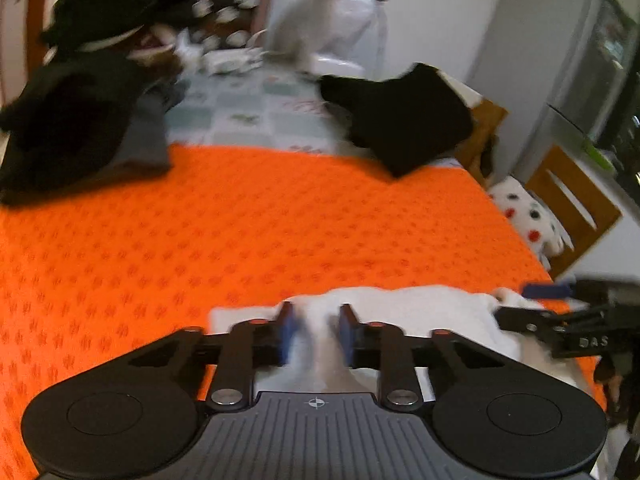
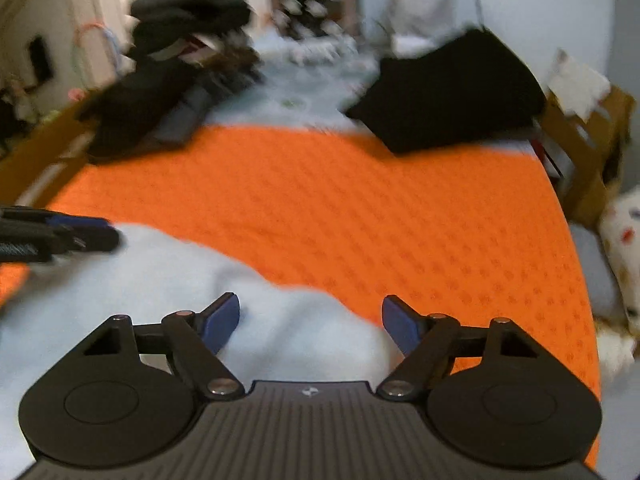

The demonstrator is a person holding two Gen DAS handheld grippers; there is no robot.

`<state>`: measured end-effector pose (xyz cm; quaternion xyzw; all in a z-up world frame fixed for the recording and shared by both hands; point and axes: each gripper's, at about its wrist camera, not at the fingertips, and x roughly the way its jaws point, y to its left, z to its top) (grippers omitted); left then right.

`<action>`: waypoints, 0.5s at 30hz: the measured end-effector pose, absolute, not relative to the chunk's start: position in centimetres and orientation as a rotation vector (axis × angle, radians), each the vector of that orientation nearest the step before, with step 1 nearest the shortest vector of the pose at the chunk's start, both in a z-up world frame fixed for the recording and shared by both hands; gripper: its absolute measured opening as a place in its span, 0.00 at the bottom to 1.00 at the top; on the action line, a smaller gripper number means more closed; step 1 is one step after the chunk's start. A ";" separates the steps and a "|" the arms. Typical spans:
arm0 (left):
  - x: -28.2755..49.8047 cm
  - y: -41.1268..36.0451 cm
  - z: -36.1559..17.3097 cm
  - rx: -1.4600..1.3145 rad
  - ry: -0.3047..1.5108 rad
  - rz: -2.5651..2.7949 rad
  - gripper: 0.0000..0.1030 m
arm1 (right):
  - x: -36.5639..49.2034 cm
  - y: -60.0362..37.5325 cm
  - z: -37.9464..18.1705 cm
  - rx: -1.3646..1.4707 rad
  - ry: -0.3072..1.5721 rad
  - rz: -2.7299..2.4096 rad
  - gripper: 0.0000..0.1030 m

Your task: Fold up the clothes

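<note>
A white garment (image 1: 400, 312) is lying bunched at the near edge of an orange cloth (image 1: 280, 232) that covers the table, both views blurred by motion. The left hand-held gripper (image 1: 318, 334) is pinching a raised ridge of the white garment, its blue pads (image 1: 289, 336) drawn close with the fabric pressed between them. The right hand-held gripper (image 2: 311, 326) is hovering over the same garment (image 2: 168, 280) with its jaws standing wide apart, fabric lying below and between the pads (image 2: 222, 322) but not gripped. At the far side of the orange cloth, a folded black garment (image 1: 400, 120) is resting to the right, and a heap of dark clothes (image 1: 80, 120) is sitting to the left.
</note>
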<state>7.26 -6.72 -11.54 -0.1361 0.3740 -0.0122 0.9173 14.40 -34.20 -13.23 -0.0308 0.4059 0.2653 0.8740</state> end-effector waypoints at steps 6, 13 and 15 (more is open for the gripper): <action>6.6 -5.1 -10.9 -0.324 0.709 0.057 0.26 | 14.3 -36.9 -12.9 0.032 0.856 0.475 0.83; 6.7 -1.9 -11.5 -0.438 0.731 0.099 0.48 | 15.4 -38.6 -13.3 0.156 0.916 0.432 0.57; 7.0 -1.8 -12.0 -0.454 0.753 0.078 0.48 | 15.8 -38.8 -14.0 0.201 0.943 0.434 0.52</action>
